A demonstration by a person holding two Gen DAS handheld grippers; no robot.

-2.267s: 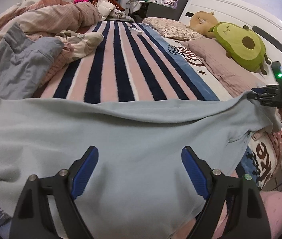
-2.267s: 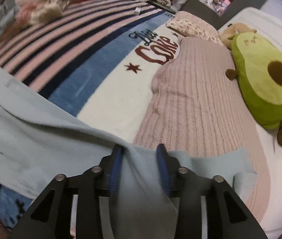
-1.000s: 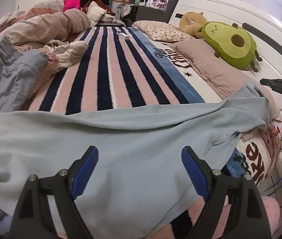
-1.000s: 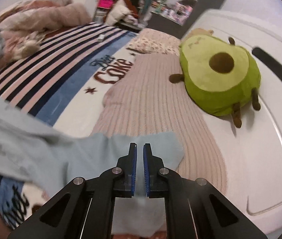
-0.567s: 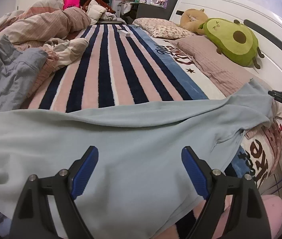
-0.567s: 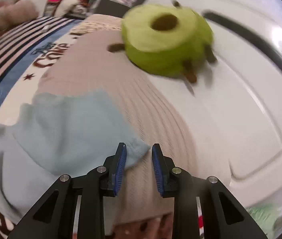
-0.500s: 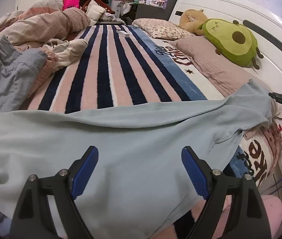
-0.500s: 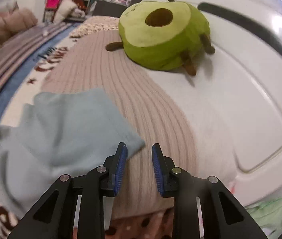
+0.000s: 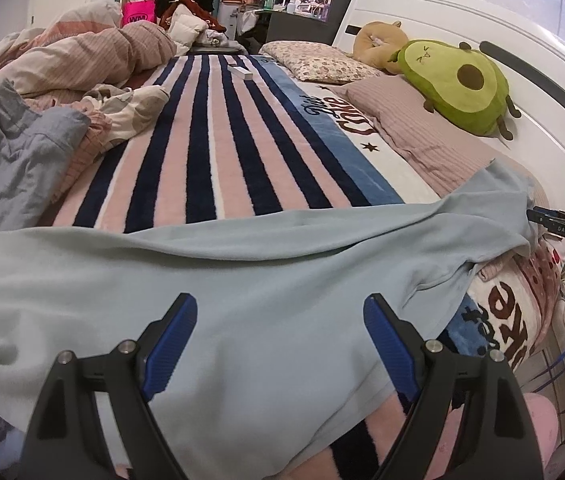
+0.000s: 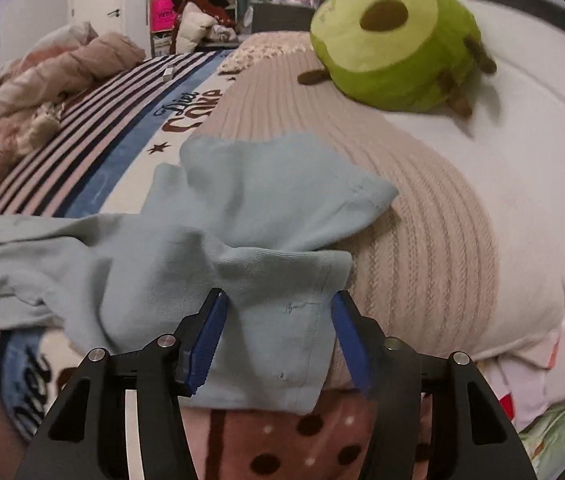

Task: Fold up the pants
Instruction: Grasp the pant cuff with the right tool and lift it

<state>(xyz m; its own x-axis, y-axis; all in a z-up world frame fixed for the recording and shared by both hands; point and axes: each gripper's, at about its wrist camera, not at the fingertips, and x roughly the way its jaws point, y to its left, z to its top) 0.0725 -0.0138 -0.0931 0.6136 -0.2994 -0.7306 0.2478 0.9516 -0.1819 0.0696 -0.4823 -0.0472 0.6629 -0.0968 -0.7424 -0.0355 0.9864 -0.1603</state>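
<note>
Light blue pants (image 9: 242, 280) lie spread across the near edge of the bed. My left gripper (image 9: 278, 340) is open and hovers just above the middle of the cloth, holding nothing. The pant leg ends (image 10: 266, 216) rest crumpled on a beige ribbed pillow (image 10: 422, 248). My right gripper (image 10: 278, 332) is open, its jaws either side of the nearer leg hem without pinching it. The right gripper also shows in the left wrist view (image 9: 554, 220), at the right edge of the pants.
A striped Diet Coke blanket (image 9: 218, 152) covers the bed. A green avocado plush (image 9: 458, 84) sits by the white headboard (image 10: 542, 120). Rumpled bedding and grey clothes (image 9: 14, 152) pile at the left. A small white box (image 9: 240, 72) lies far up the blanket.
My right gripper let go of the pant leg end, swung toward the headboard, then came back with jaws wider over the hem. My left gripper stayed open and nearly still.
</note>
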